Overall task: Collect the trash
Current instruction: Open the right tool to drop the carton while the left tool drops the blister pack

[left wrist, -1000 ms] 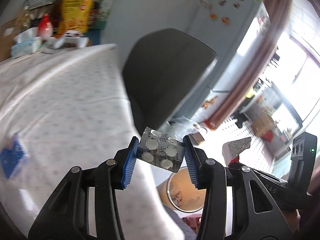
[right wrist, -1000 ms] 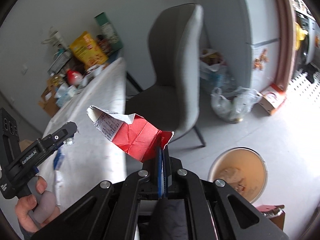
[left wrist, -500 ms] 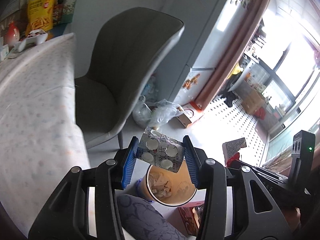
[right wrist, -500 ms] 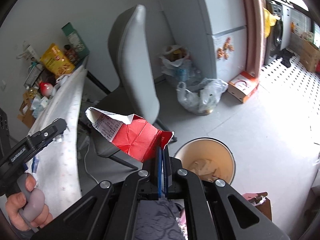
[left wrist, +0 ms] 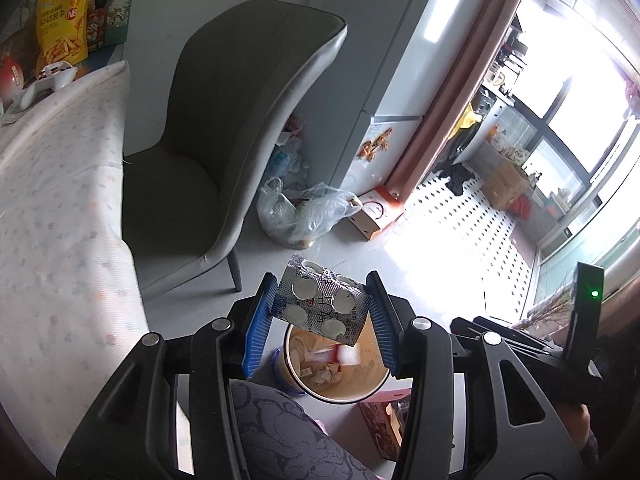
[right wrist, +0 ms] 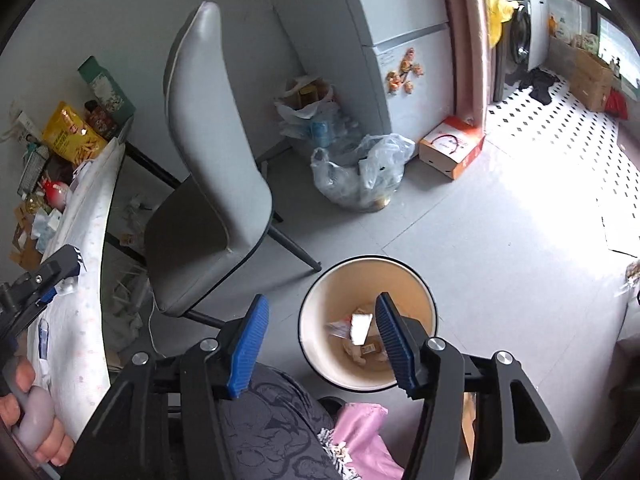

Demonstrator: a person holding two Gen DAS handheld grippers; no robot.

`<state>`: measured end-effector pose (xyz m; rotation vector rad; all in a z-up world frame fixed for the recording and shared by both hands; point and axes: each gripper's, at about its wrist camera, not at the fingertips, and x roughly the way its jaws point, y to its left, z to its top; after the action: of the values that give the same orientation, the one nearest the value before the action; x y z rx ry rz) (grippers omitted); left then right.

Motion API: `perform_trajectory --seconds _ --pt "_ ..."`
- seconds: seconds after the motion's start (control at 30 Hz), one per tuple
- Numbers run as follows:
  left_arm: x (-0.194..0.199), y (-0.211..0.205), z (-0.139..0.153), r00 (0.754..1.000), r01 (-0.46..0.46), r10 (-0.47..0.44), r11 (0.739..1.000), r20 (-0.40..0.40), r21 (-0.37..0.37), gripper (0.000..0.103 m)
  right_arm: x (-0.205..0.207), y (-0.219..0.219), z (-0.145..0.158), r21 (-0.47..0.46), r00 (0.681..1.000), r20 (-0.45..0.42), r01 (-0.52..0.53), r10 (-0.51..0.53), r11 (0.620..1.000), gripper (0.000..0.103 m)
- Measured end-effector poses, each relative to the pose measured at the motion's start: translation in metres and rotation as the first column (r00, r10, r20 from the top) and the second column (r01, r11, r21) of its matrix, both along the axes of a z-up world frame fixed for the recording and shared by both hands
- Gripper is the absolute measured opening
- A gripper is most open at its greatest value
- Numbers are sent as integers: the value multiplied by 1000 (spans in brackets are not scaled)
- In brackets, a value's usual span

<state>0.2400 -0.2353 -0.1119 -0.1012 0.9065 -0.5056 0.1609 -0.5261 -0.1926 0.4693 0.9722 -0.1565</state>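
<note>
L gripper [left wrist: 322,322] pinches a silver blister pack [left wrist: 322,304] btwn its blue pads, pack tilted, edges pressed against both pads, several emptied pockets facing the cam. Directly below/beyond the L jaws sits the round bin [left wrist: 372,384], cream inside w/ dark rim, on the grey floor; crumpled paper scraps lie in it, plus a blurred red-and-white carton [left wrist: 340,356] that shows just under the pack, inside the bin's mouth. R gripper [right wrist: 318,334] has jaws spread and opening, nothing btwn the pads; the bin [right wrist: 316,320] is seen thru the gap, nearer the R-side pad, and the blurred carton [right wrist: 358,328] shows inside it, clear of both pads. Left of the R jaws: grey chair [right wrist: 216,168], and further left the table w/ white patterned cloth [right wrist: 84,308]. Person's patterned trouser leg [right wrist: 272,432] just under the R jaws. Beyond the bin, well apart from both grippers: clear plastic bag [right wrist: 360,172] on floor by the fridge [right wrist: 404,40].
</note>
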Motion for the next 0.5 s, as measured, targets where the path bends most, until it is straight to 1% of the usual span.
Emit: perform_trajectory --seconds 0.07,0.3,0.5 --pt "-1 -8 -2 1000 16 -16 1000 -11 2 46 -7 -6 3 -11 1000 2 6 -6 1000 56" --pt "-4 -46 -11 995 91 -90 996 -37 9 47 -32 -32 21 -35 998 30 62 -61 997 66" --pt "-7 -89 -11 983 175 -175 985 -53 -2 50 -57 -57 40 -51 992 60 110 -107 993 69"
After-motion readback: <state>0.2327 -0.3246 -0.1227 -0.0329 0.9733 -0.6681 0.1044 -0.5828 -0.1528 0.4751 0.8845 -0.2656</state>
